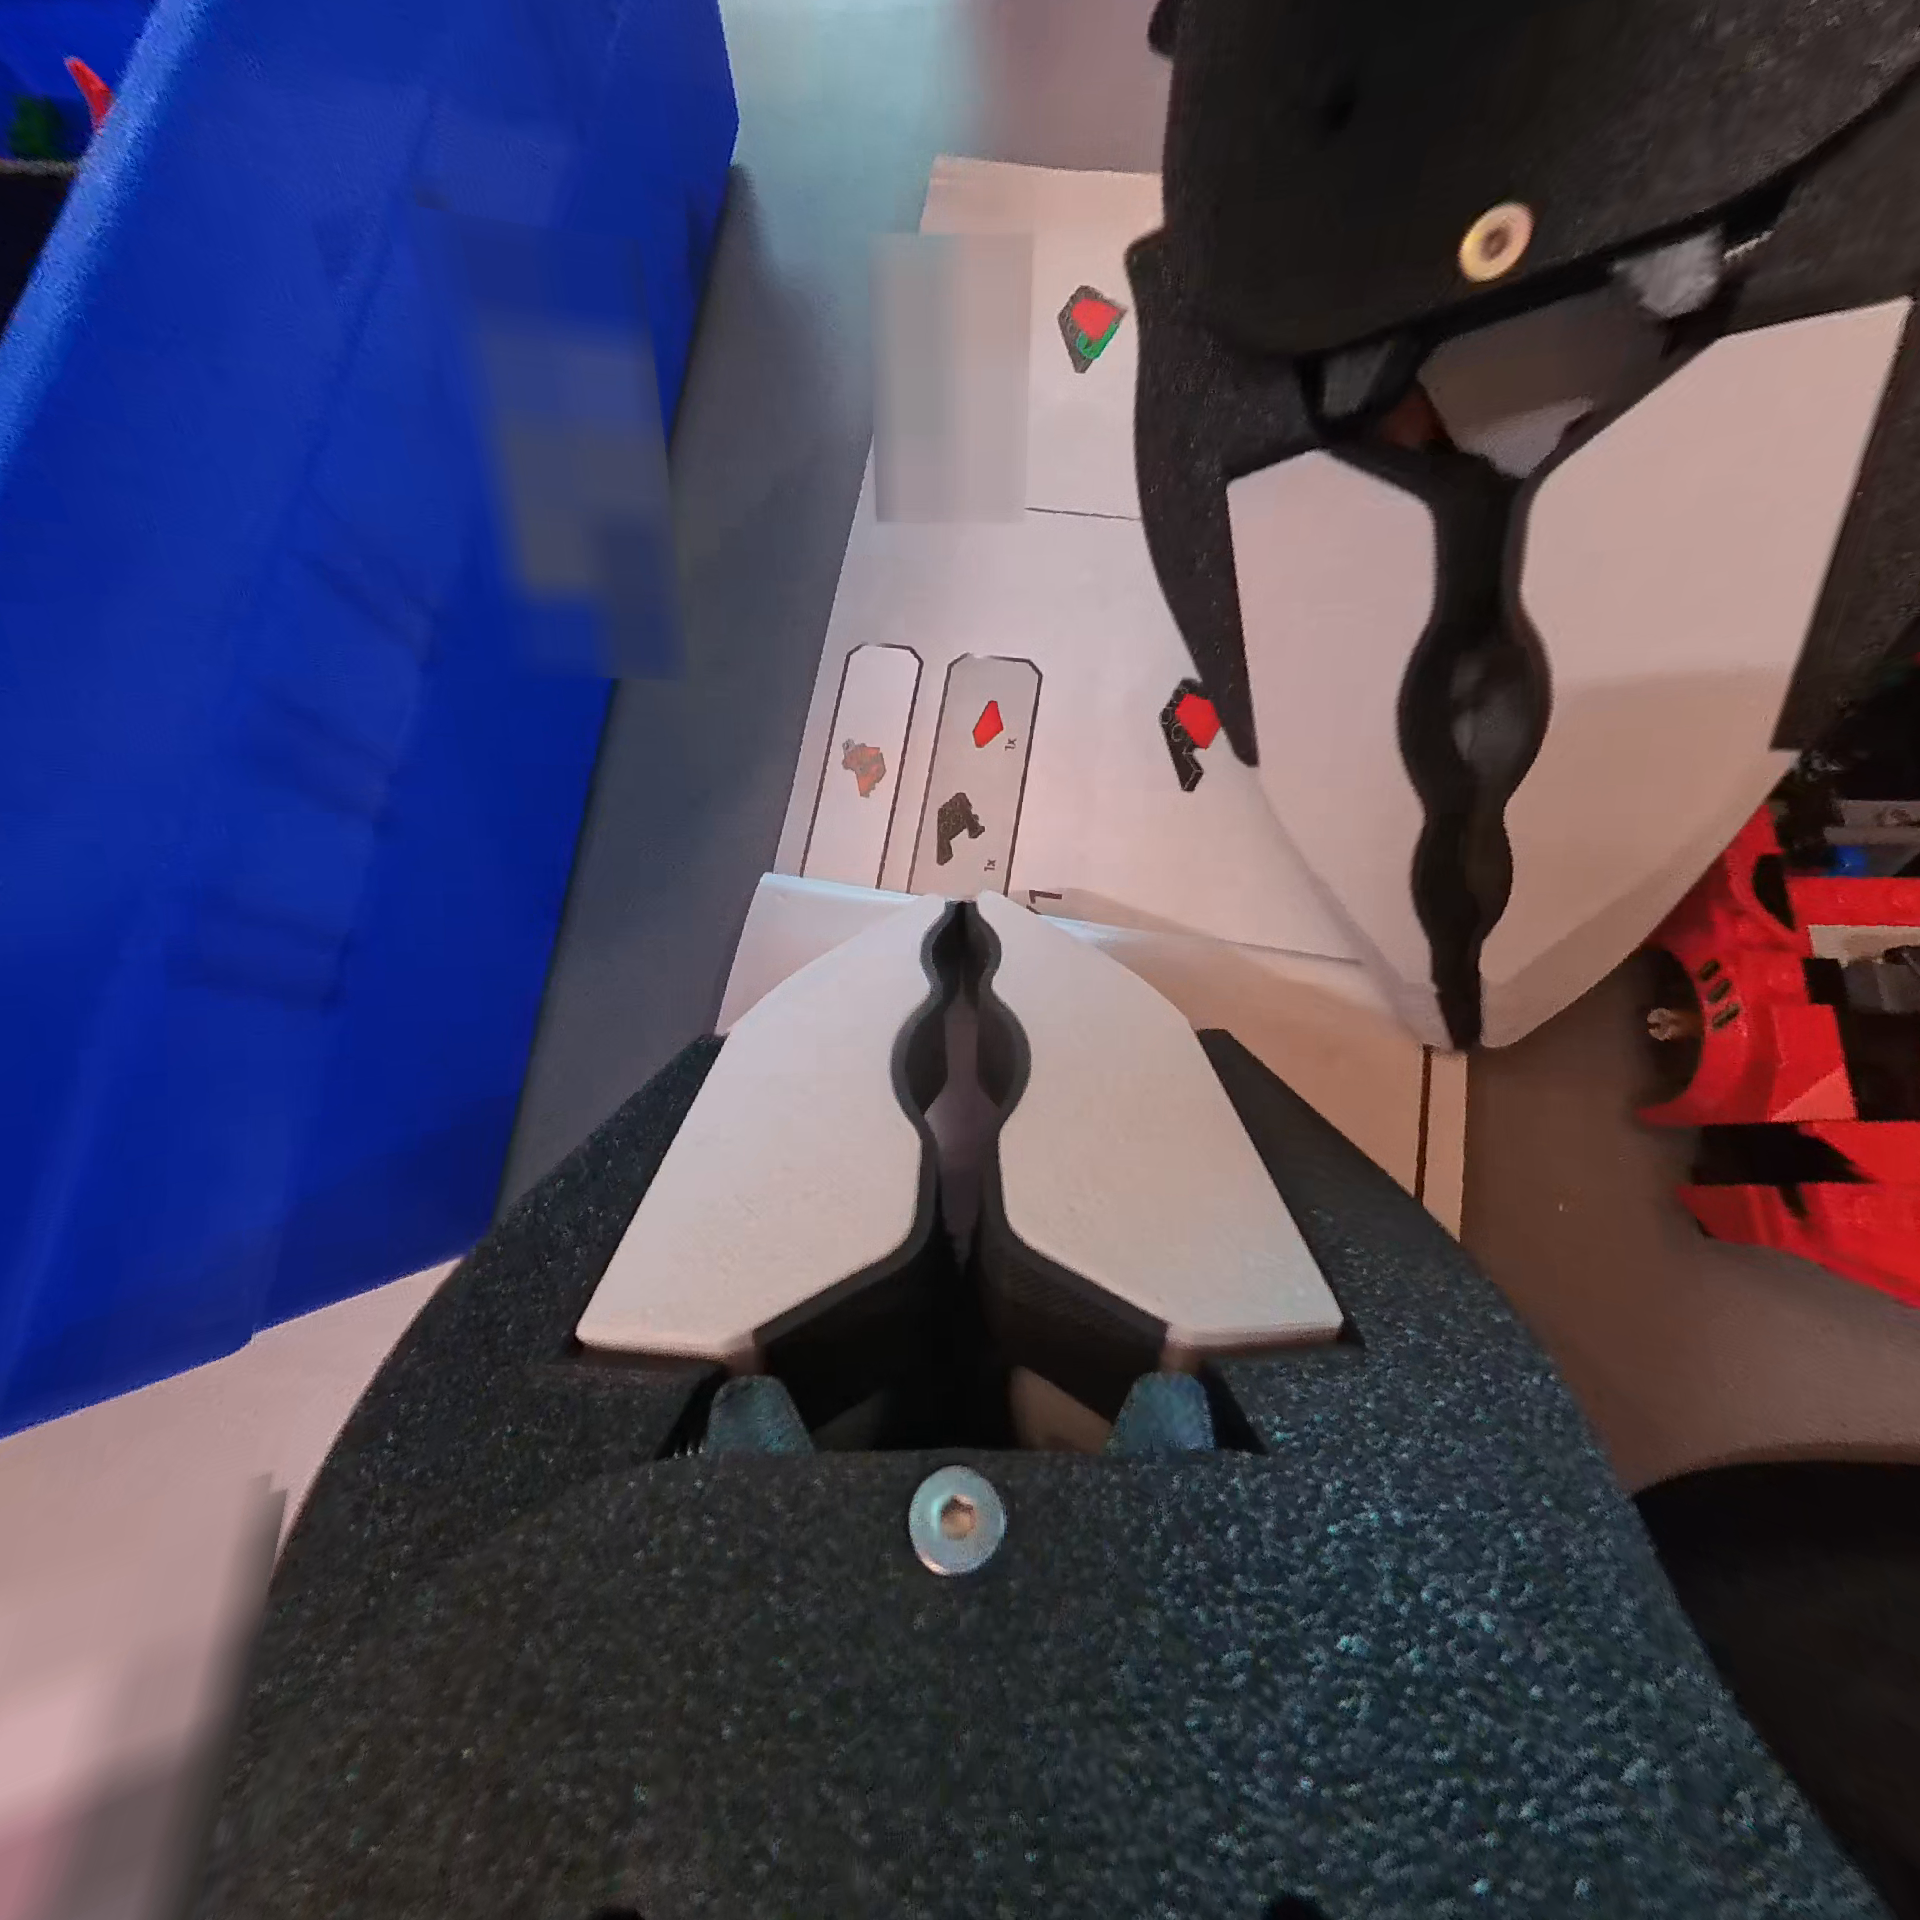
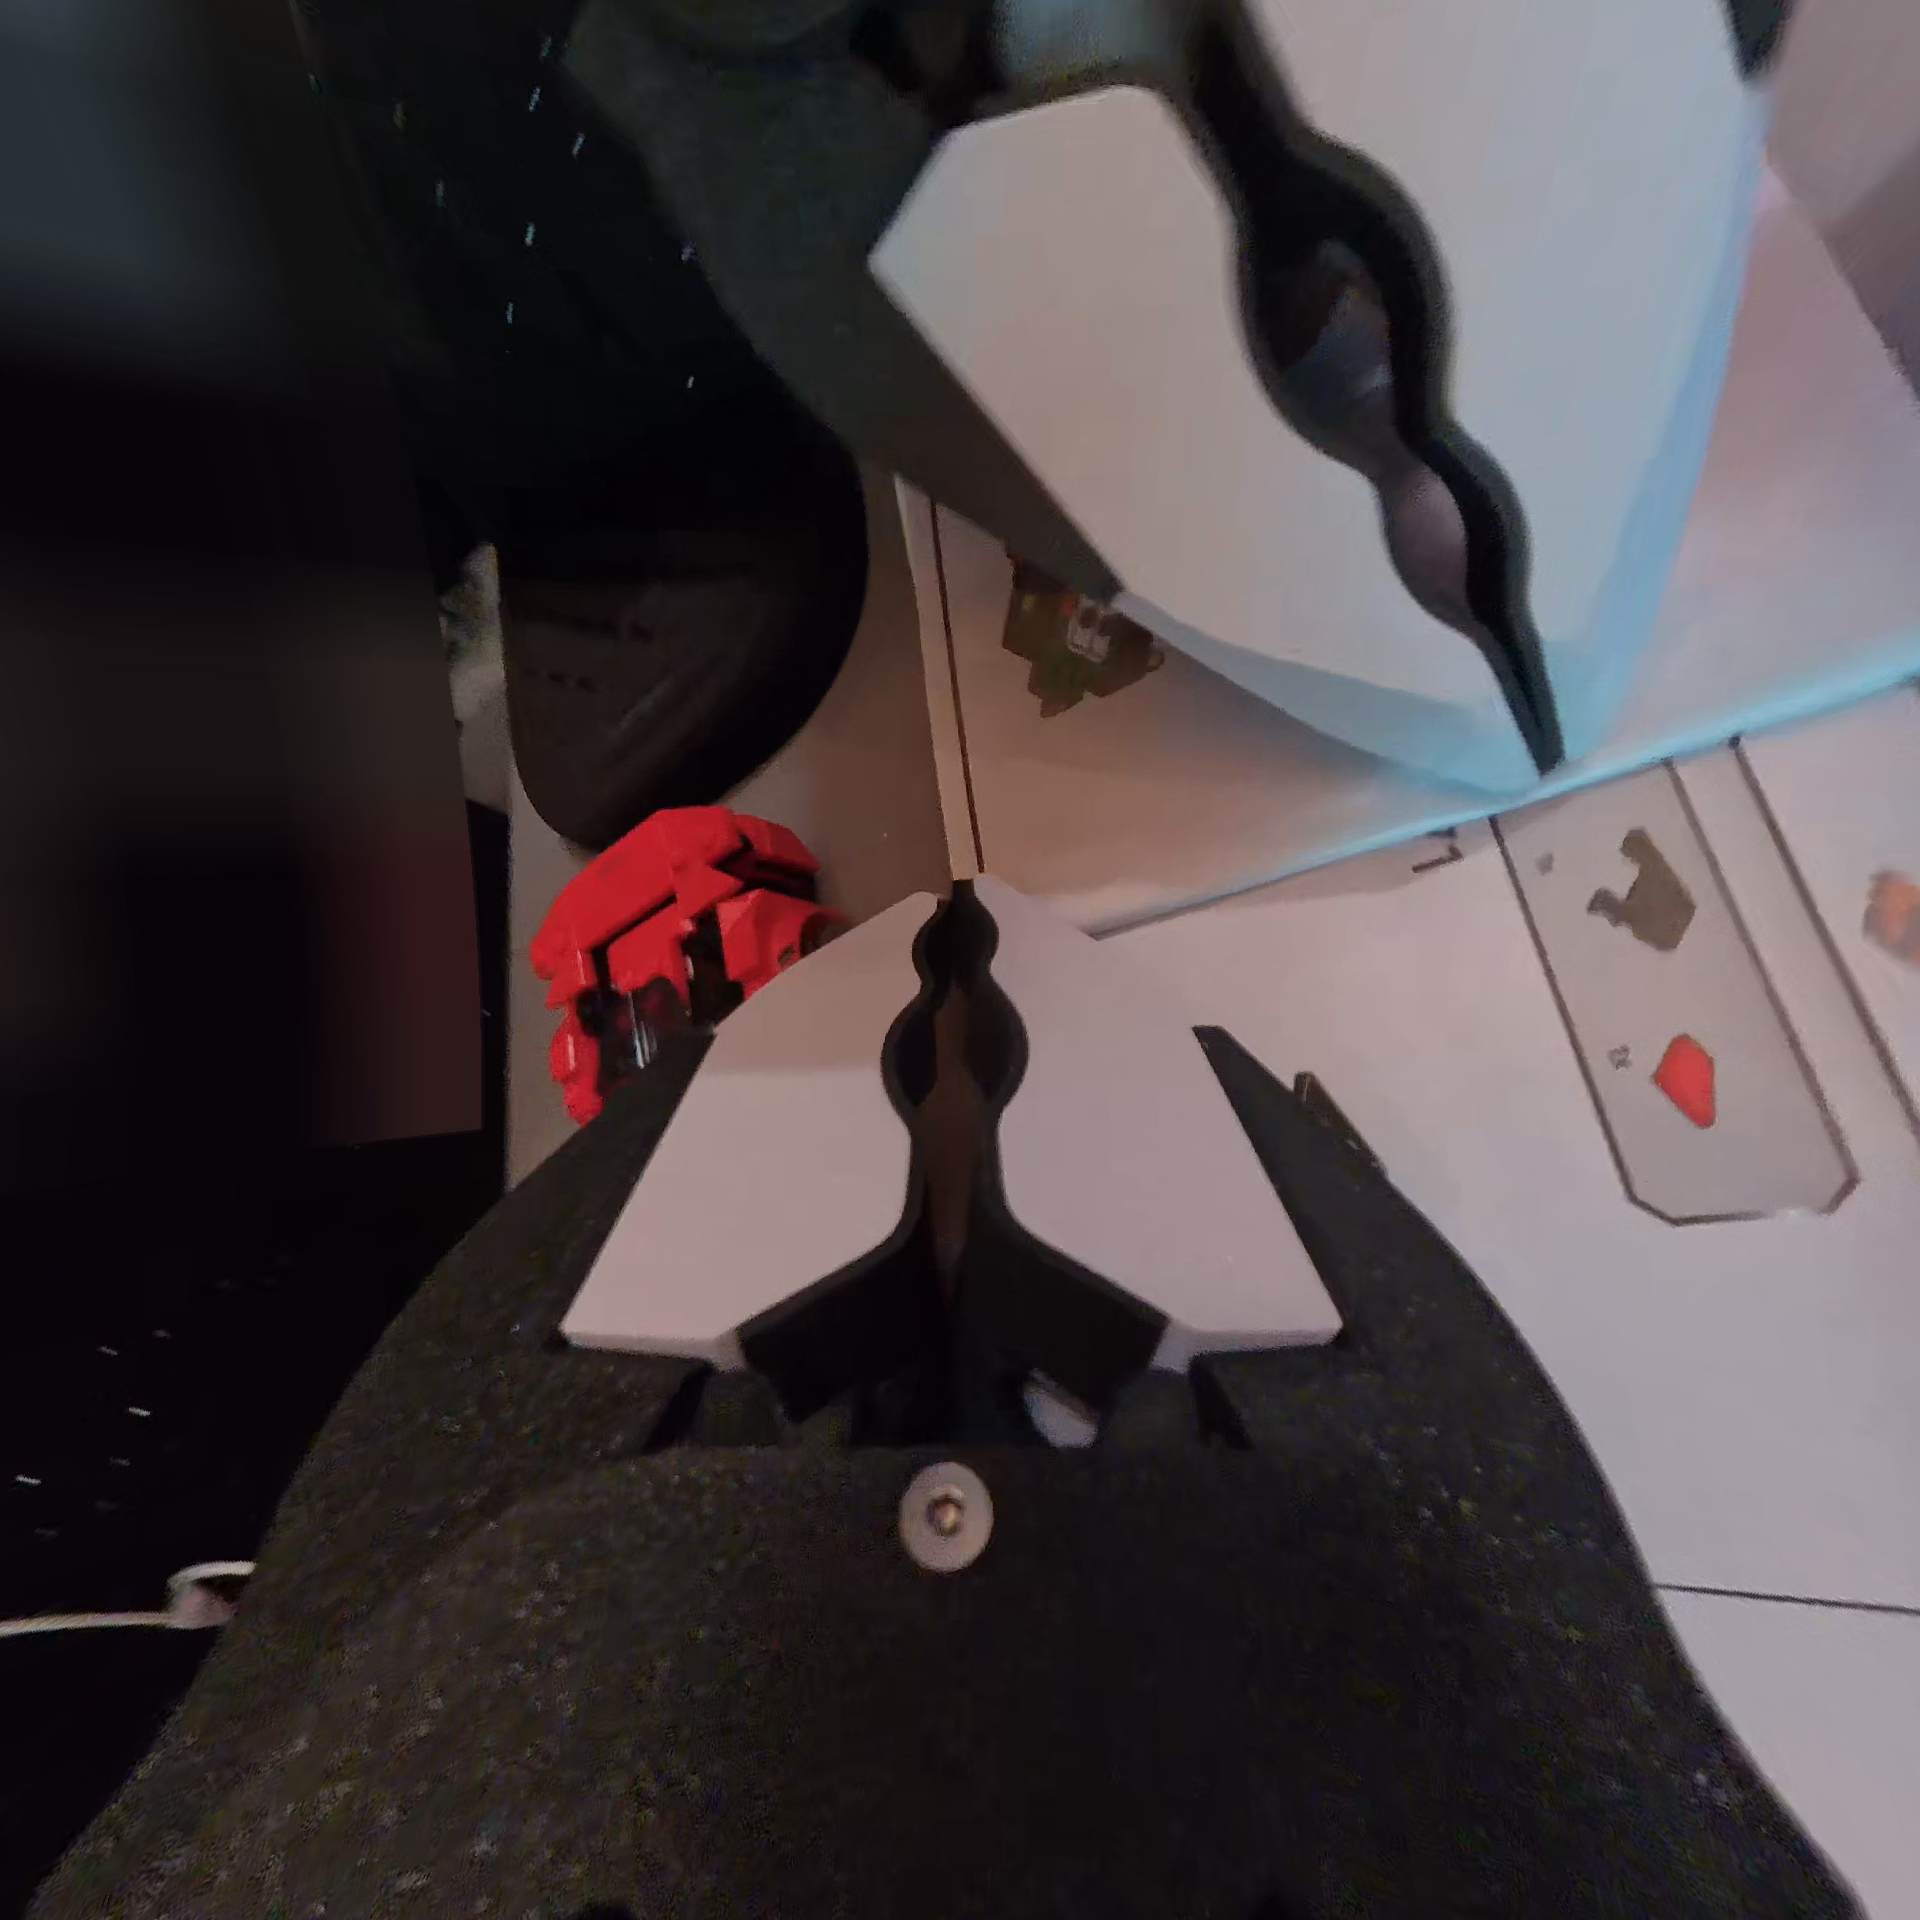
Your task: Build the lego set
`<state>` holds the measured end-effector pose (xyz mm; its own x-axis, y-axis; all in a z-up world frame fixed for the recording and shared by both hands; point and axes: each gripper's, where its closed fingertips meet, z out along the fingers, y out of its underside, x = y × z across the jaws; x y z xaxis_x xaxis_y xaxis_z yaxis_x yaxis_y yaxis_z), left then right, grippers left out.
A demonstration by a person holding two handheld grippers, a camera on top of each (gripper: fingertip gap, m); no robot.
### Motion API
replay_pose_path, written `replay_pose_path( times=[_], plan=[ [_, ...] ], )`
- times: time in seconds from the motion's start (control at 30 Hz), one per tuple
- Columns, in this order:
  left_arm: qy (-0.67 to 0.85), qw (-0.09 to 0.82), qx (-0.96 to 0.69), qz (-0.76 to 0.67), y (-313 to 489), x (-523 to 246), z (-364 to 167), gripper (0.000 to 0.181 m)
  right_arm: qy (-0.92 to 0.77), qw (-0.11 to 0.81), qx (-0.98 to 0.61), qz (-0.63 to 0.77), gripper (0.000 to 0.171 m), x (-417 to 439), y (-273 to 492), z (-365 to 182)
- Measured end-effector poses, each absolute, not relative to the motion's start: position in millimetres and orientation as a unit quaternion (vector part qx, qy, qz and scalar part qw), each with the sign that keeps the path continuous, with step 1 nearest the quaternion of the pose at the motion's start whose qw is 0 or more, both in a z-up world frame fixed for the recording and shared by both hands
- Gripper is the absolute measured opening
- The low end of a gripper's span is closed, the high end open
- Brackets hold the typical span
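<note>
An open instruction booklet lies on the table, with pictures of red and black bricks on it. My left gripper is shut, and its tips pinch the edge of a lifted booklet page. The right wrist view shows the same gripper at the page's fold. My right gripper is shut with nothing visible between its fingers. Its tip rests at the booklet's near edge. It also shows in the left wrist view. A red and black lego model stands just beside the booklet and shows in the left wrist view too.
A large blue bin stands close on the left of the booklet. A dark rounded object lies beyond the red model. The two grippers are close together over the booklet. The gap from one gripper's tips to the other's is roughly 9 cm.
</note>
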<state>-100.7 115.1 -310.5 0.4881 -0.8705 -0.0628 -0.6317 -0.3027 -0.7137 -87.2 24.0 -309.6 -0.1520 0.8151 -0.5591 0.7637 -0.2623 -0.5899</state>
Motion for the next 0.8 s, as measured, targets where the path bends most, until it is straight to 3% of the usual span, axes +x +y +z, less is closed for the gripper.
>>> replay_pose_path(
  times=[0.1, 0.23, 0.3, 0.37, 0.5, 0.8],
  plan=[
    [0.471, 0.349, -0.799, -0.138, 115.4, -116.8, -296.7, 0.000, -0.634, 0.086, -0.608, 0.469, 0.000, -89.2, 27.8, -288.5],
    [0.385, 0.425, -0.810, -0.119, 103.5, -154.0, -244.1, 0.000, -0.651, 0.219, -0.600, 0.411, 0.000, -86.0, 70.4, -273.4],
    [0.342, 0.454, -0.818, -0.091, 90.5, -174.4, -232.4, 0.006, -0.655, 0.209, -0.603, 0.403, 0.000, -81.9, 73.8, -278.1],
    [0.307, 0.467, -0.826, -0.067, 73.9, -189.2, -231.5, 0.017, -0.658, 0.186, -0.620, 0.384, 0.047, -77.4, 76.7, -289.0],
    [0.252, 0.458, -0.852, -0.029, 45.9, -212.6, -246.8, 0.043, -0.687, 0.202, -0.609, 0.341, 0.059, -71.4, 85.4, -302.2],
    [0.237, 0.465, -0.849, -0.080, 32.0, -201.1, -271.9, 0.054, -0.706, 0.230, -0.602, 0.293, 0.070, -61.8, 97.3, -316.7]
  ],
)
